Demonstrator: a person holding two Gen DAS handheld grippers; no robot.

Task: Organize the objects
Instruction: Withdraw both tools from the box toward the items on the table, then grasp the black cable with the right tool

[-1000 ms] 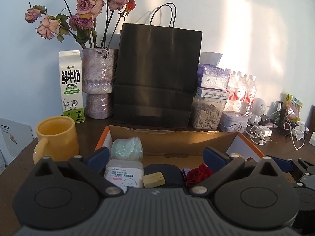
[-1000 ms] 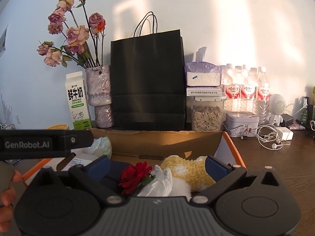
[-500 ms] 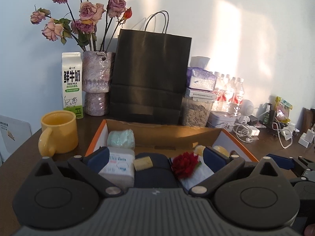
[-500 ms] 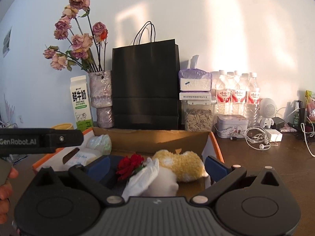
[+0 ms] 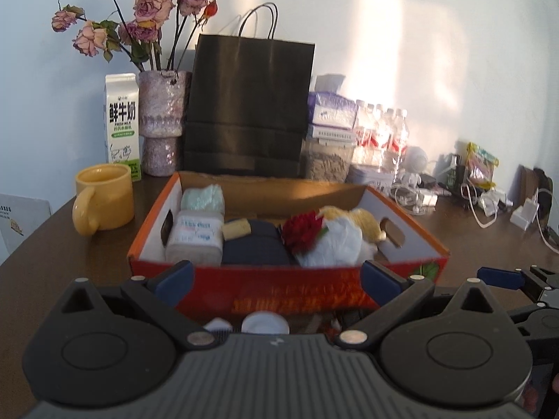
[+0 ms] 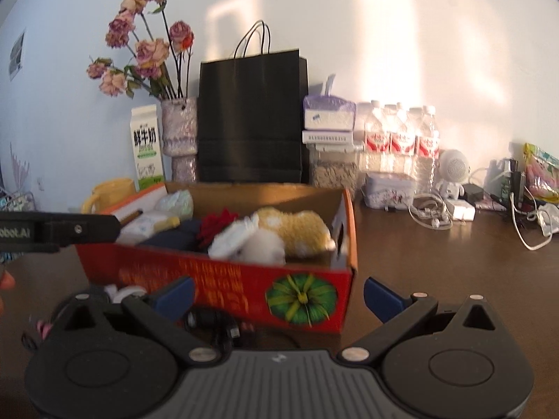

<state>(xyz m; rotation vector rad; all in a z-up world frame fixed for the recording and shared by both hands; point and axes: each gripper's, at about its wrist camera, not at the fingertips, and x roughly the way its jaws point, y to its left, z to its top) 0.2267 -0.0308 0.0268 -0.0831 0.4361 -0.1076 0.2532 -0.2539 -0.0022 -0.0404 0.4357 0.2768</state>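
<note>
While both grippers were poised over the red cardboard box (image 5: 279, 289) a second ago, they now sit back on its near side, low enough that its printed front wall fills the lower view. The left gripper (image 5: 276, 279) and the right gripper (image 6: 277, 293) each have their jaws spread wide with nothing between them. That retreat suggests one placement is finished and the next object is being sought; a few small things, among them a white round lid (image 5: 265, 323) and some dark cables (image 6: 216, 324), lie on the worktop (image 6: 436, 262) just in front of the box, though blur hides what most of them are.

Inside the box, tissue packs (image 5: 195, 234) line its left wall, a dark blue bundle (image 5: 255, 248) fills the middle, a red rose (image 5: 302, 232) and crumpled white plastic (image 5: 335, 241) rest right of that, and a yellow plush toy (image 6: 297, 227) lies against its right wall. Behind the box stands a black paper bag (image 5: 248, 104); a yellow mug (image 5: 104, 197) sits to its left.
</note>
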